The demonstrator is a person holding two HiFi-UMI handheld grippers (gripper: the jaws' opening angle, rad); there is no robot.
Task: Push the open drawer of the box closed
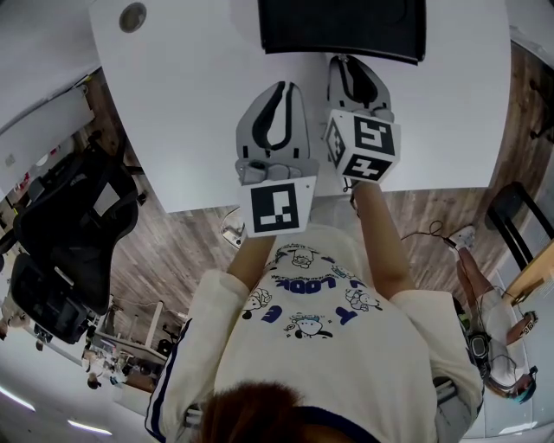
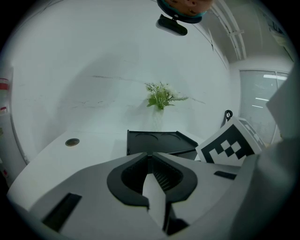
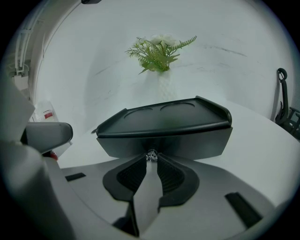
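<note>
A black box [image 1: 342, 30] with a tray-like top stands at the far edge of the white table [image 1: 173, 104]. In the right gripper view its drawer front [image 3: 164, 140] fills the middle, with a small shiny knob [image 3: 151, 155] on it. My right gripper [image 1: 344, 60] is shut, and its tips [image 3: 151, 160] meet right at that knob. Whether the drawer sits fully flush I cannot tell. My left gripper [image 1: 279, 88] hangs shut and empty over the table, beside the right one and short of the box [image 2: 159, 143]; its jaws [image 2: 150, 155] are closed together.
A vase of green and white flowers [image 3: 159, 51] stands behind the box against the white wall. A round cable hole [image 1: 132, 16] lies at the table's far left. A black office chair [image 1: 69, 234] stands left of the person, off the table.
</note>
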